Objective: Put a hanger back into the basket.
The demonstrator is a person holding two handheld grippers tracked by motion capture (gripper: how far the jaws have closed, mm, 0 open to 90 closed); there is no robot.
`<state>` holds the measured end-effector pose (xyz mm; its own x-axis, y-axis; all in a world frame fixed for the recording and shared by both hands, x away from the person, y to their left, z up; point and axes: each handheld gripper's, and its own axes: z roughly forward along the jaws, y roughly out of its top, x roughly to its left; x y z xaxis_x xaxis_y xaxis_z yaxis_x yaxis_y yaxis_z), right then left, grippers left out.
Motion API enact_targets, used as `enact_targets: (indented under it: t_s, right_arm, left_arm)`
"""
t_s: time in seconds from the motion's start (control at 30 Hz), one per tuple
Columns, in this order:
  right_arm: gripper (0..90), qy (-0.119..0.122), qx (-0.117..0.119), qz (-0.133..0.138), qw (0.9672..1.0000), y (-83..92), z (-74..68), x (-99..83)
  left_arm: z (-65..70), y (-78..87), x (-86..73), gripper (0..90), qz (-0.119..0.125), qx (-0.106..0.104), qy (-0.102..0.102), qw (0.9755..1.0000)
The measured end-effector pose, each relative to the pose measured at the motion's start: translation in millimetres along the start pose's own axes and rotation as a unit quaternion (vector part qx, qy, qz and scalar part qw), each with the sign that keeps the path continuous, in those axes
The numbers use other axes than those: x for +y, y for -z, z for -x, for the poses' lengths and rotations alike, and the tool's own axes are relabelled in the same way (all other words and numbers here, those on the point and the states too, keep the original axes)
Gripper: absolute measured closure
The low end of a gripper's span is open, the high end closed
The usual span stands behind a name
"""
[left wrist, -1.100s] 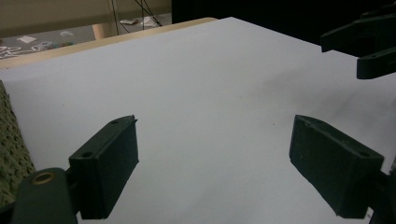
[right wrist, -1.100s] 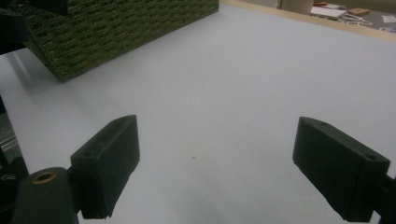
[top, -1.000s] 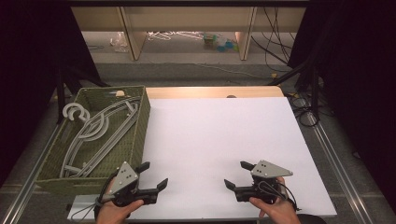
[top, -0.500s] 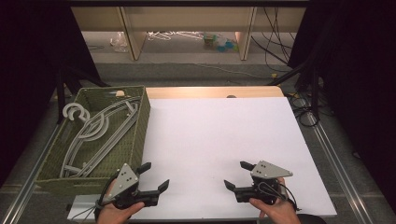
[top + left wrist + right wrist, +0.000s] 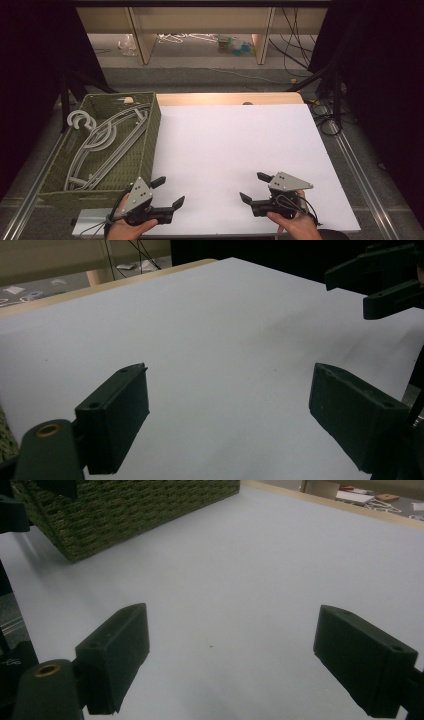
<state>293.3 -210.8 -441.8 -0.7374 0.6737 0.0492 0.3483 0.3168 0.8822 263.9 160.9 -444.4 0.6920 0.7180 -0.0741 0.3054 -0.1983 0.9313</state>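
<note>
Both grippers rest low at the near edge of the white table, well apart, jaws spread wide and holding nothing: the left gripper sits just beside the near corner of the green woven basket, the right gripper toward the table's right. Grey hangers lie inside the basket, a white hook over its far left rim.
</note>
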Motion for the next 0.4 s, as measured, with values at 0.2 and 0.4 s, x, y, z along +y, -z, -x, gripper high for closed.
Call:
enact_targets:
  t_s: [0.2,0.4]
  right_arm:
    - [15.7,0.006,-0.001,0.003,1.0,-0.5,0.7,0.0]
    - [15.7,0.005,0.0,0.002,1.0,-0.5,0.5,0.1]
  left_arm:
    - [-1.1,-0.6,-0.4,16.0,-0.001,0.002,0.0,1.0]
    - [-1.8,-1.2,-0.7,15.9,0.001,0.003,0.003,1.0]
